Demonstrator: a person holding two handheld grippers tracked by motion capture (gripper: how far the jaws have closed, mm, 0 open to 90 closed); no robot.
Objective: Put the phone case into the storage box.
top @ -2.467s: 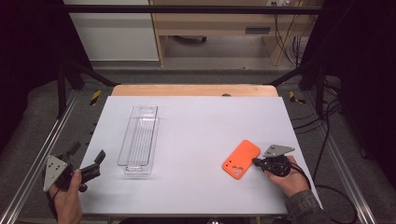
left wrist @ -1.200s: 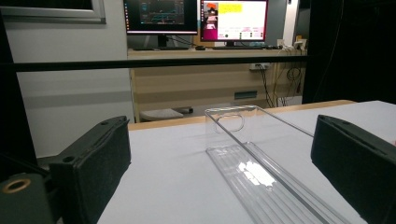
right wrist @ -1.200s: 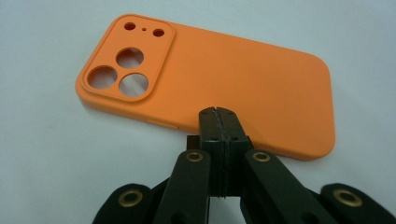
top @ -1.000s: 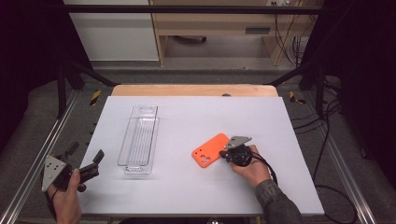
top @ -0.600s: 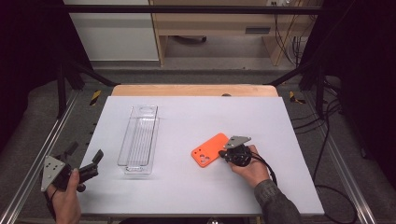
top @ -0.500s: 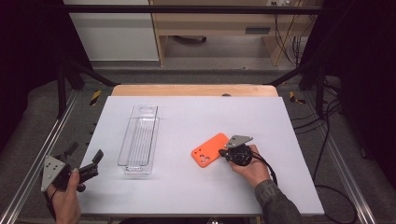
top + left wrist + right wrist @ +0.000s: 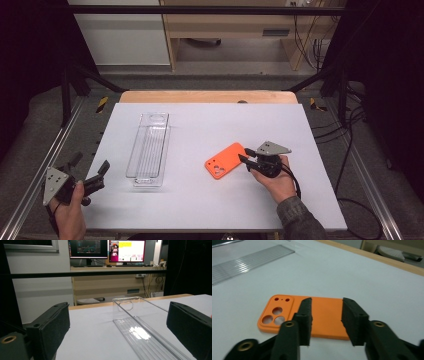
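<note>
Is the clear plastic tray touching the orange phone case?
Apart. The high view shows bare white table between the clear plastic tray and the flat orange phone case.

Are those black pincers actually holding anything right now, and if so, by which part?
Nothing is held. The right gripper stands open over the near edge of the orange phone case; the left gripper is open, short of the clear case.

High view: fixed overhead, facing forward and down on whole tabletop.
Left gripper view: low, skimming along clear tray ahead toward monitors.
Right gripper view: close above orange phone case just ahead.
Tray, case shared with high view.
</note>
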